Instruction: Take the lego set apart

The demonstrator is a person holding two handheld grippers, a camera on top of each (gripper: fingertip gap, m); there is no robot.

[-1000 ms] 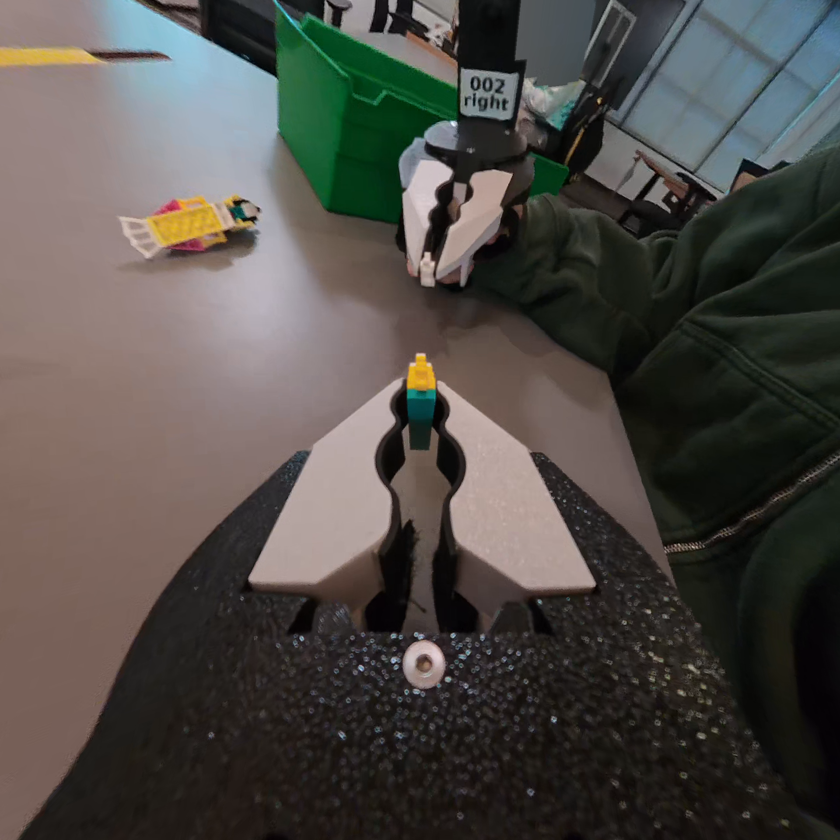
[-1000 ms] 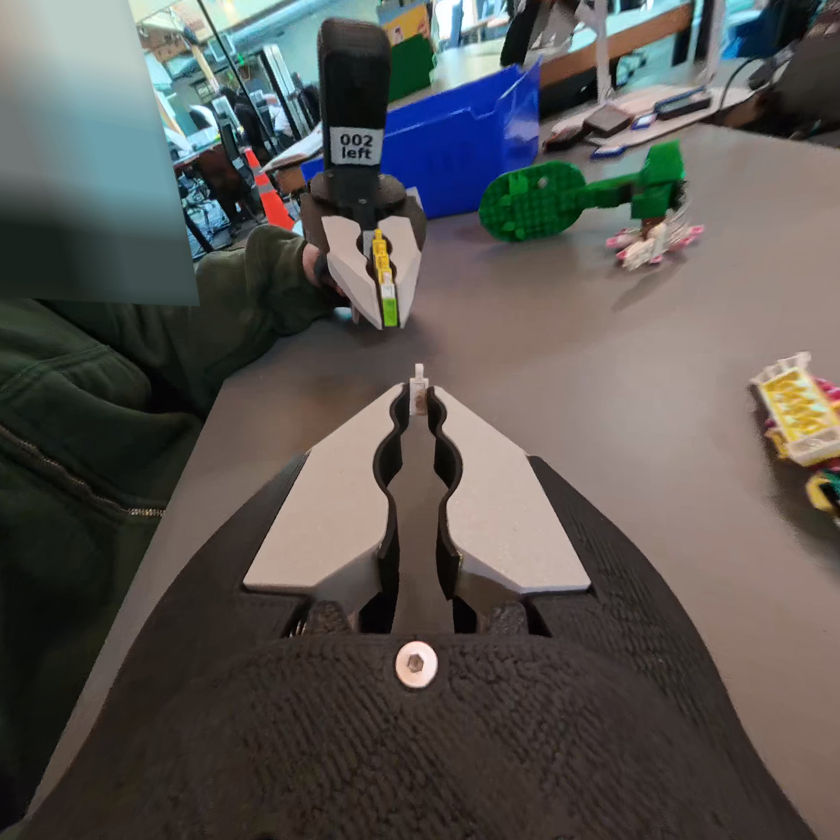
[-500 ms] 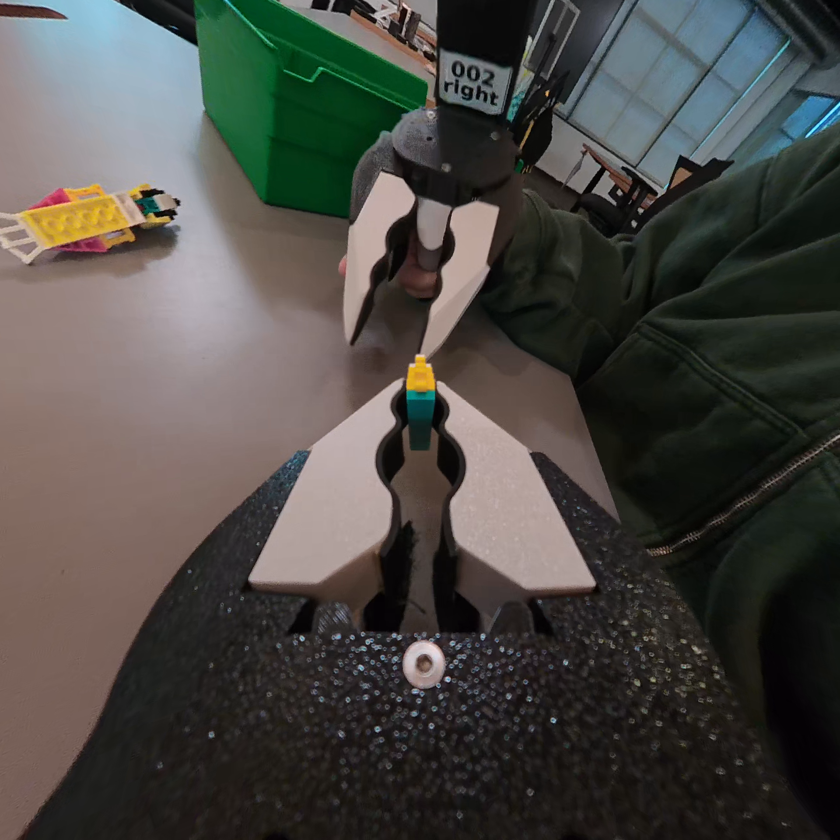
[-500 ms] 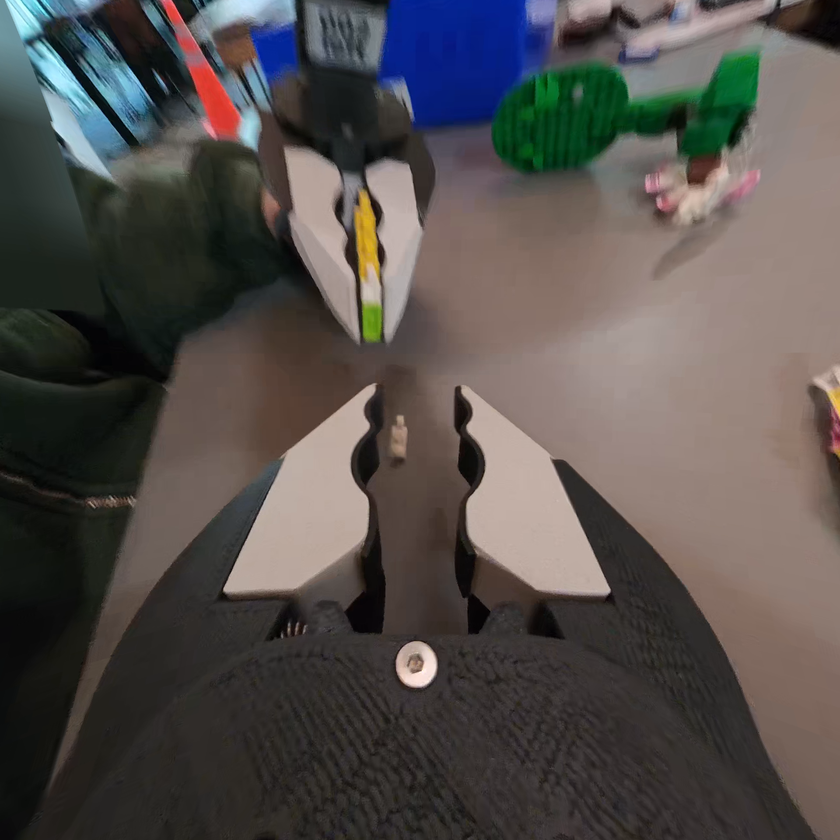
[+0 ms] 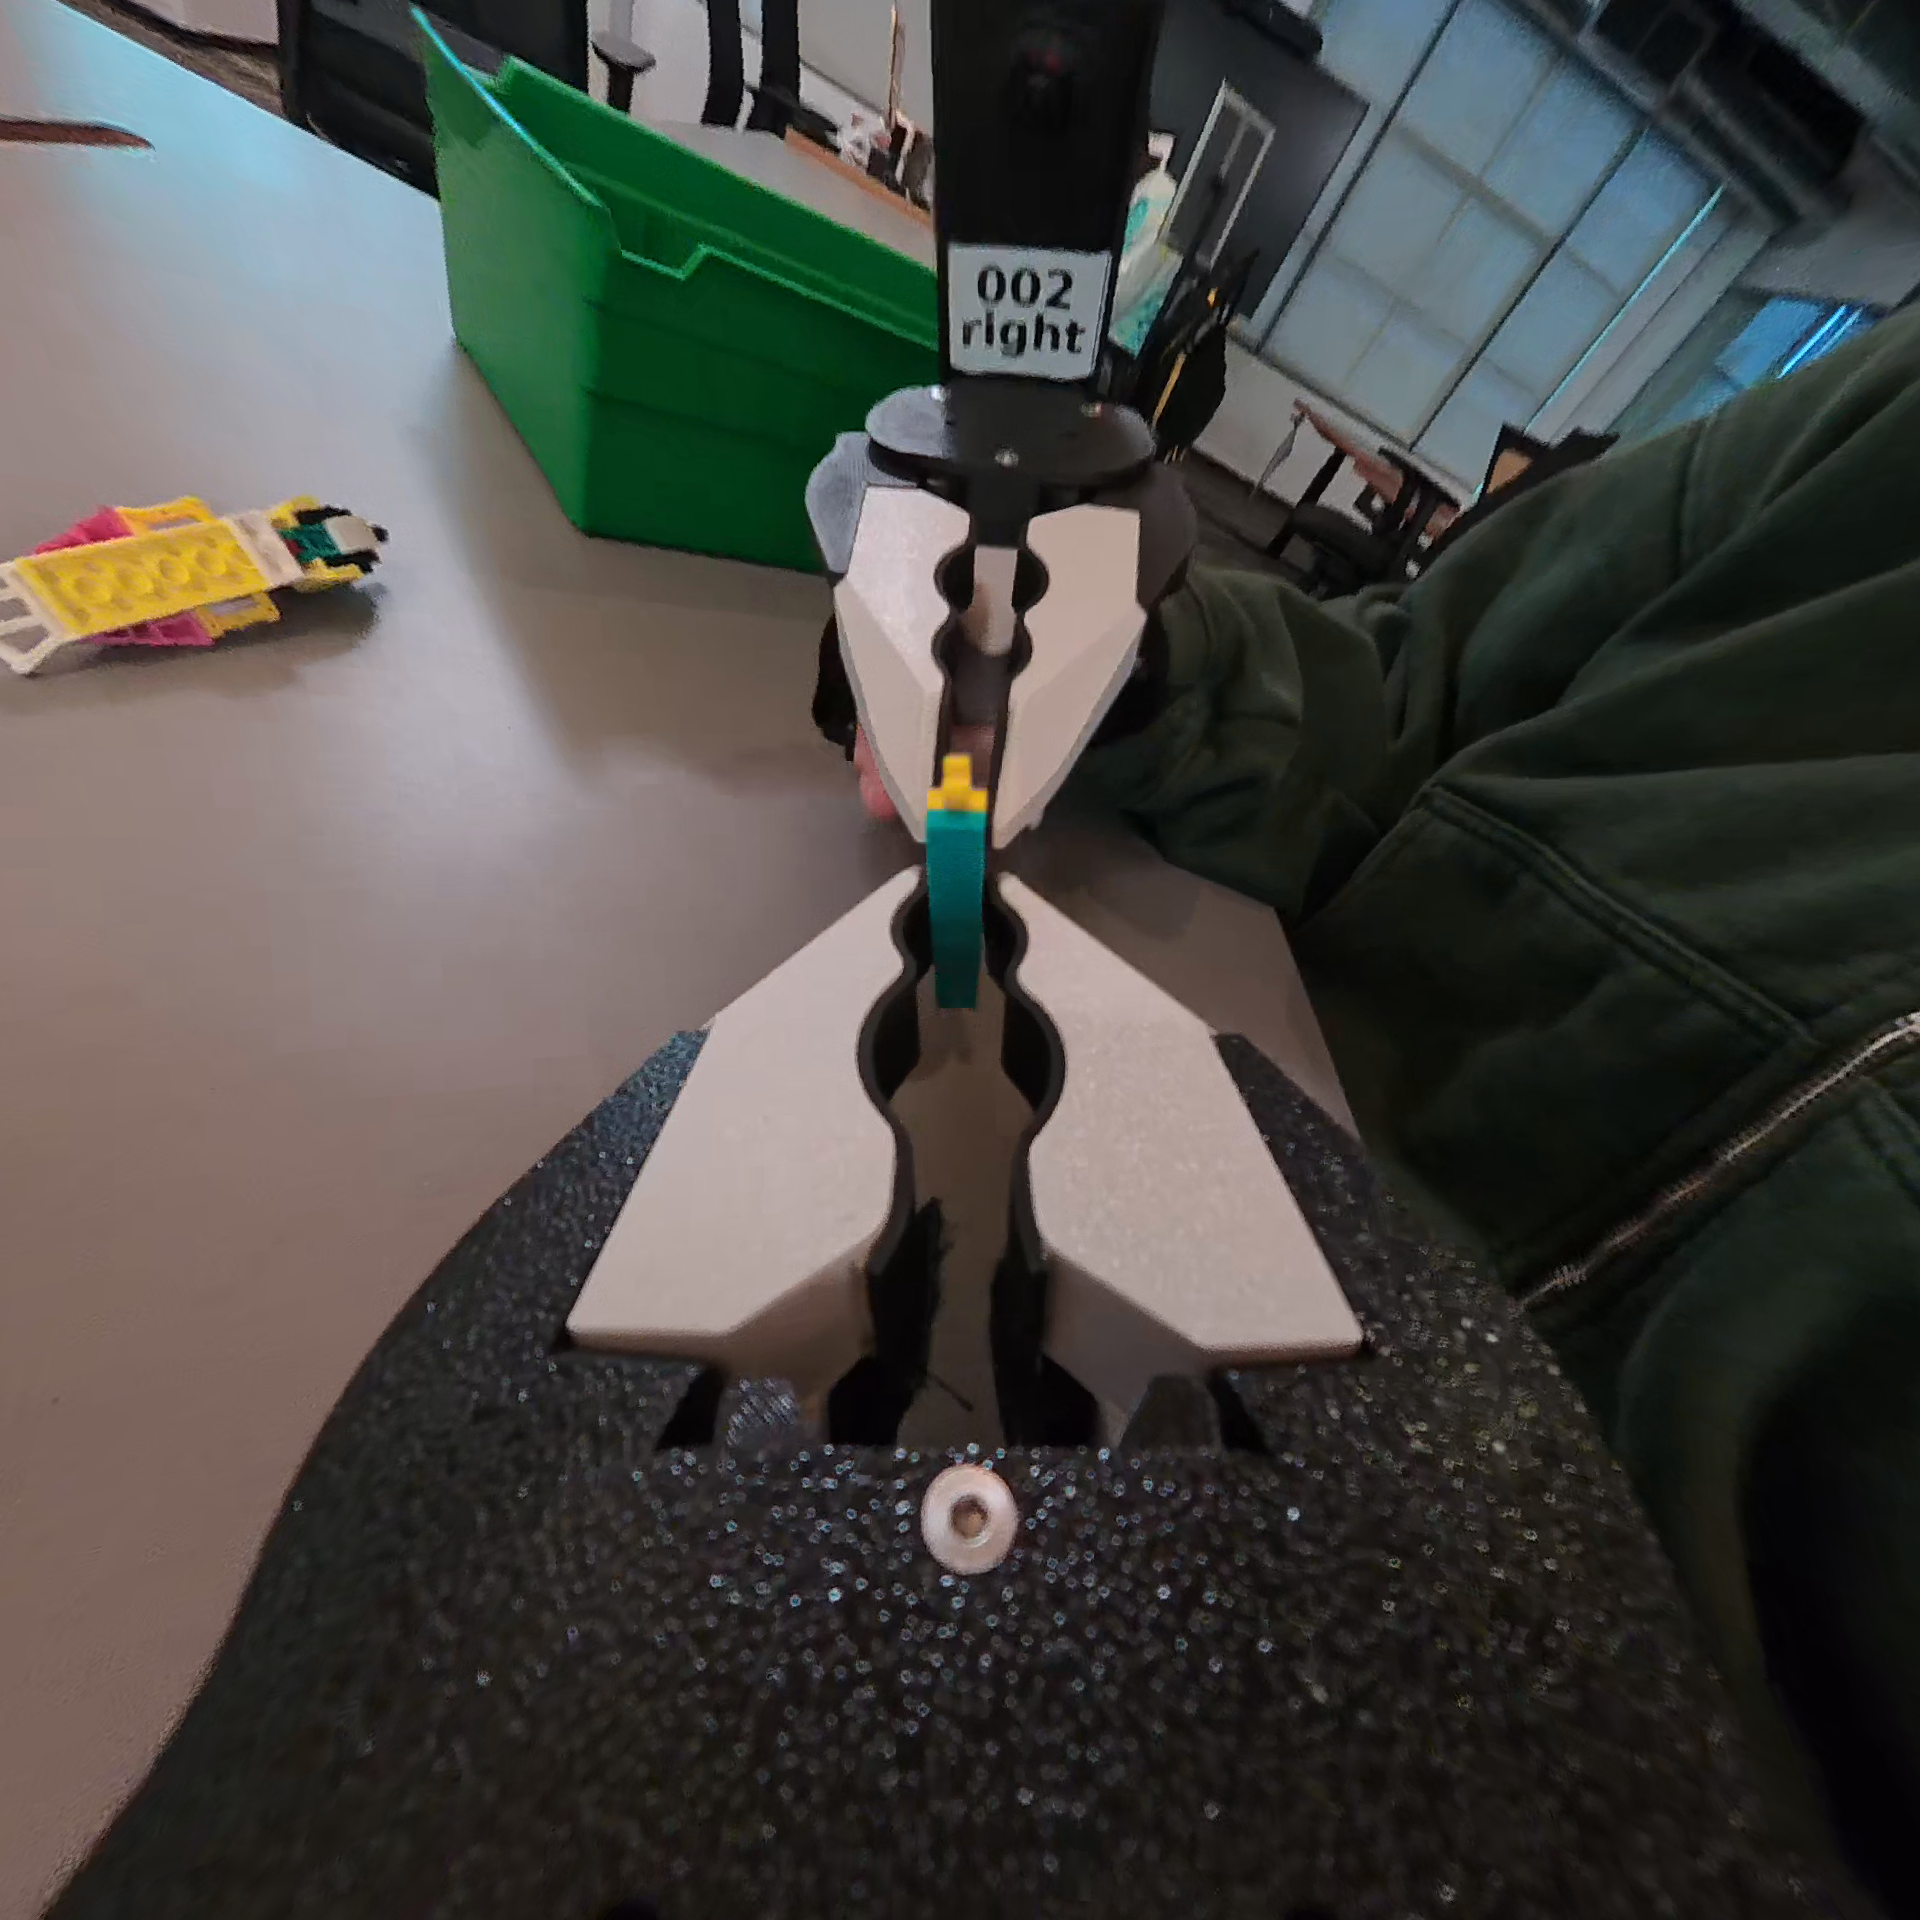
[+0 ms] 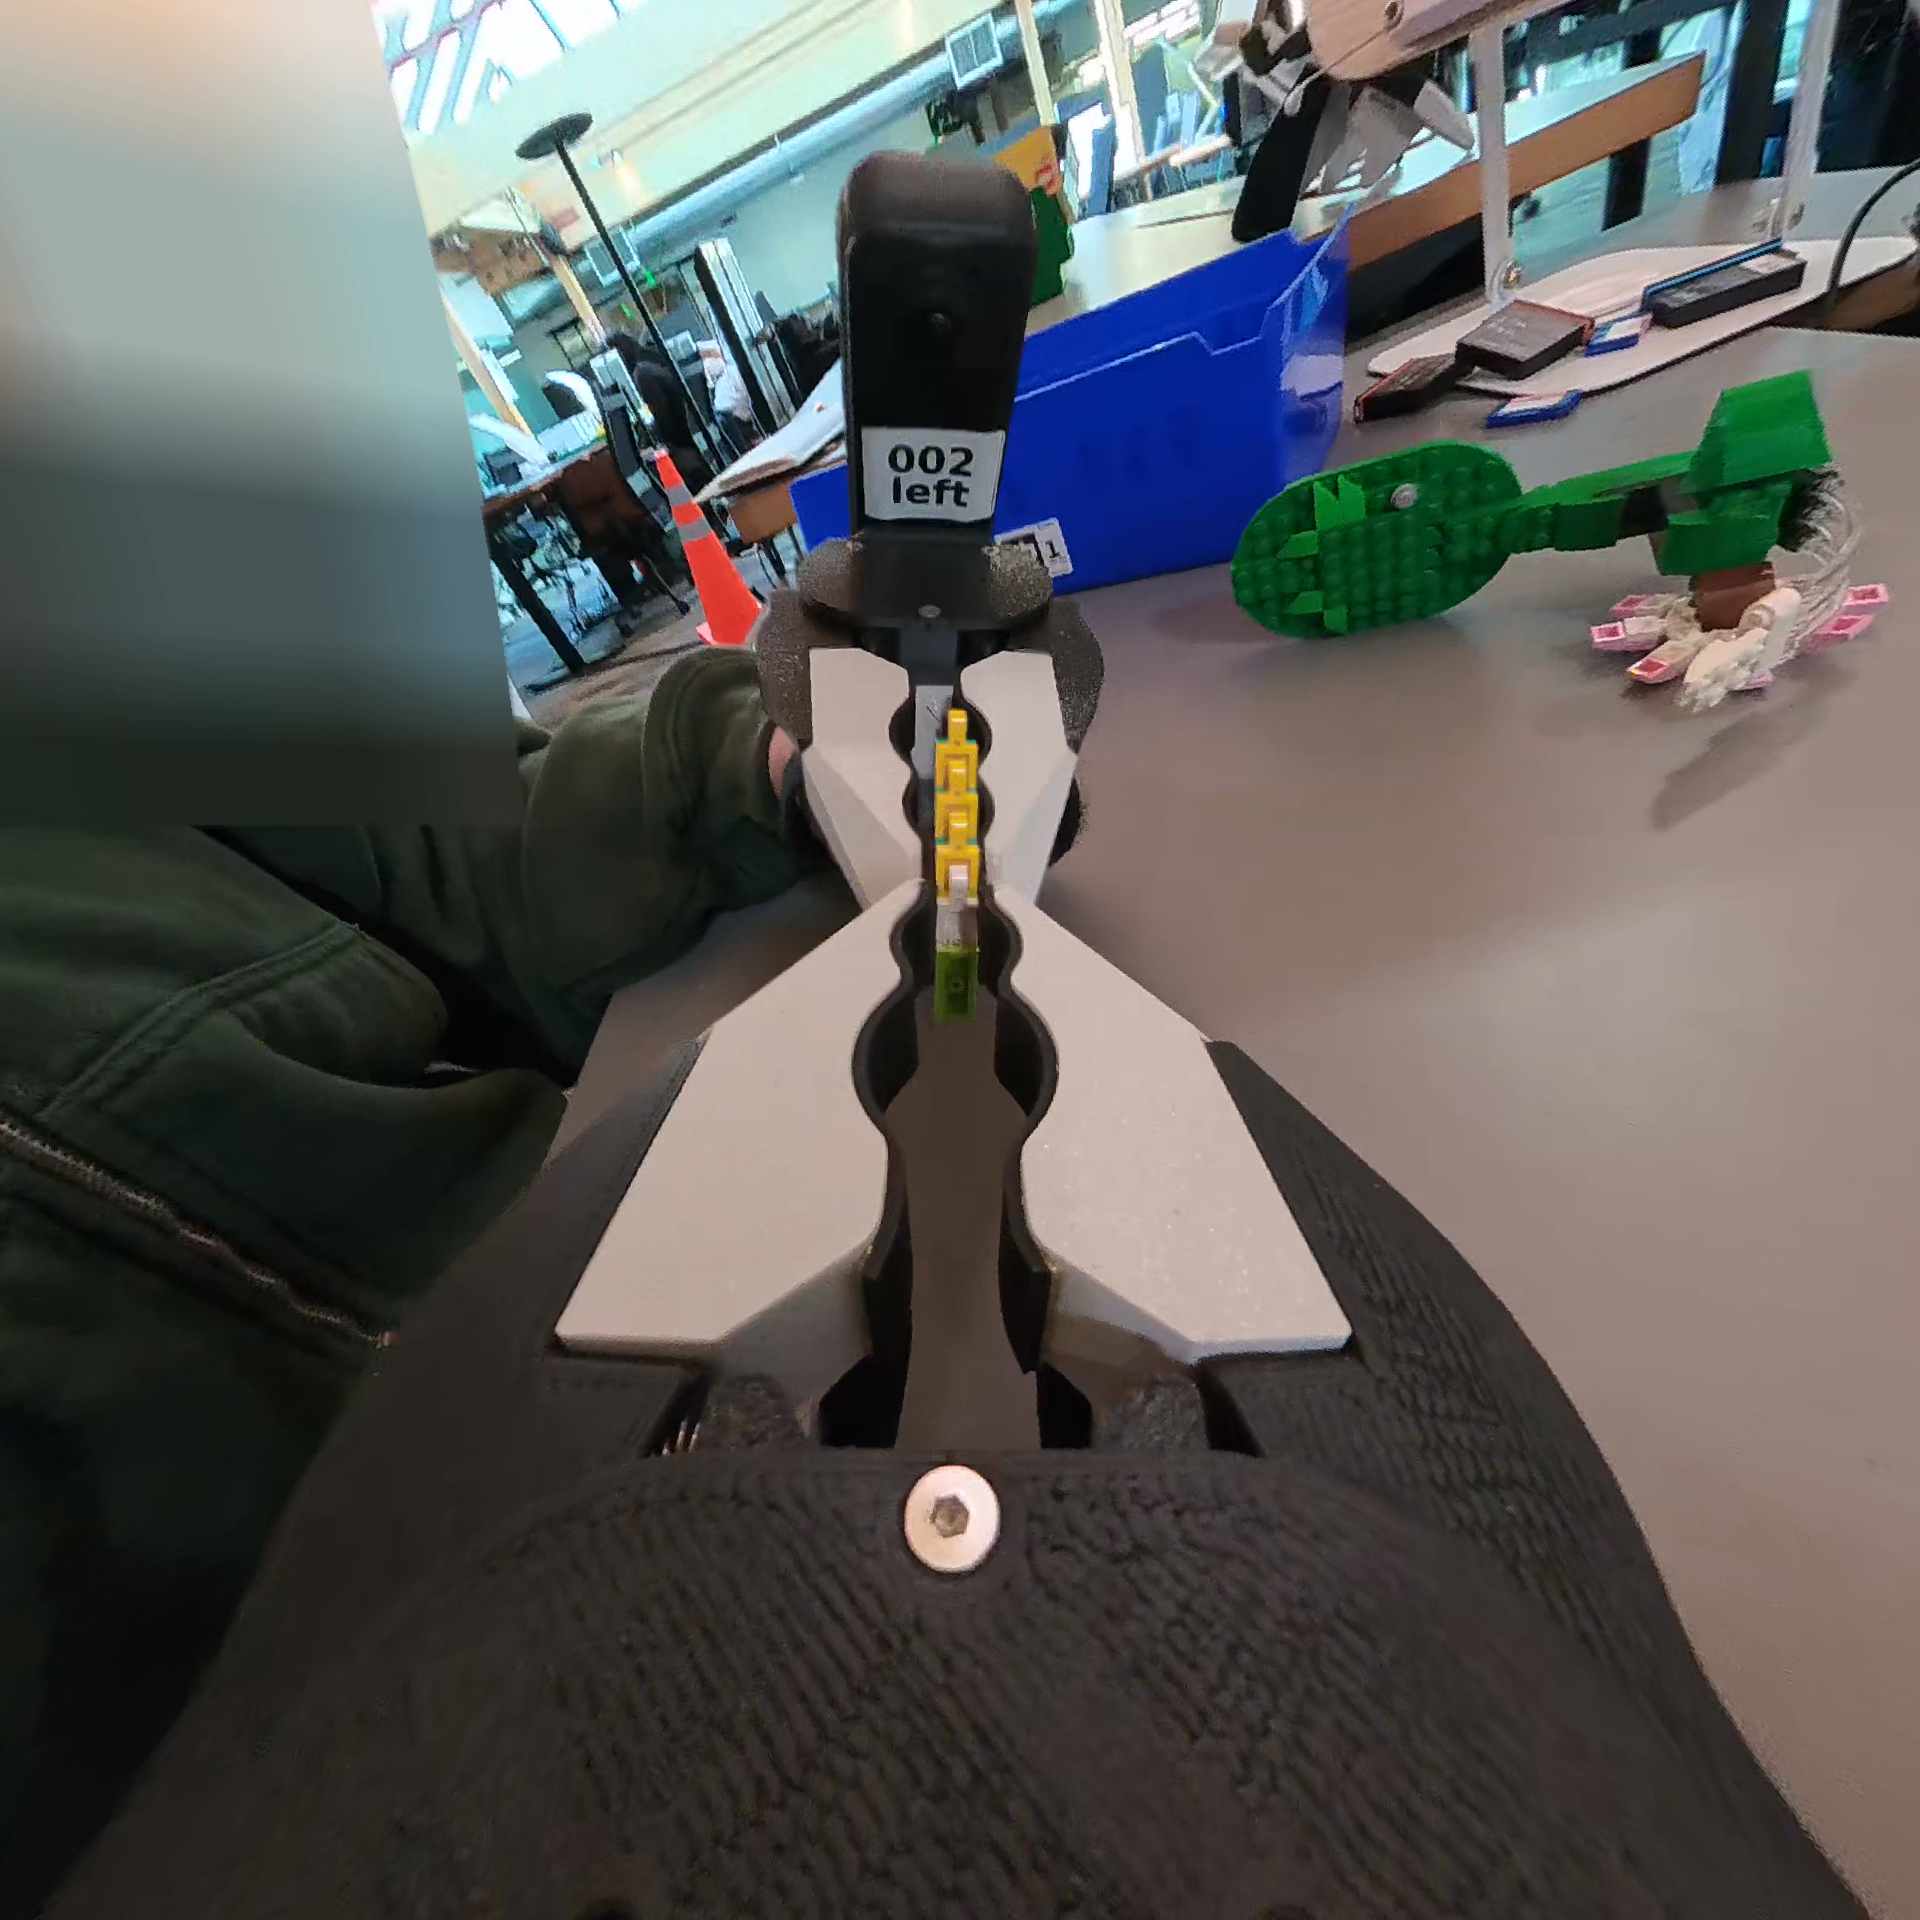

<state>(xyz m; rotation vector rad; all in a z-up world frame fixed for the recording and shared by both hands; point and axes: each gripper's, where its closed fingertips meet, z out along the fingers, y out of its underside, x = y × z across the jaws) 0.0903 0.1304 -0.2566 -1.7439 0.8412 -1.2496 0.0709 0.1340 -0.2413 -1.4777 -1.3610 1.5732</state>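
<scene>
A thin lego strip, teal [image 5: 954,914] with yellow studs in the left wrist view, yellow [image 6: 956,810] with a white and lime end in the right wrist view, is held between both grippers above the grey table [image 5: 312,987]. My left gripper [image 5: 956,899] is shut on one end. My right gripper [image 6: 956,920] faces it tip to tip and is shut on the lime end [image 6: 953,982]. The right gripper also shows in the left wrist view [image 5: 961,826], and the left gripper in the right wrist view [image 6: 956,883].
A yellow and pink lego model [image 5: 177,582] lies on the table by a green bin [image 5: 675,395]. A green lego model [image 6: 1455,530] with a pink and white part [image 6: 1725,644] lies by a blue bin [image 6: 1174,426]. A person's green sleeve [image 5: 1507,779] lies along the table's edge. My left and right fingertips are right by each other. Both grippers' tips are roughly 25 centimeters from the green lego model [image 6: 1455,530].
My right gripper opened and let go of a small white piece. It then moved up to the left gripper and shut on the free end of the strip.
</scene>
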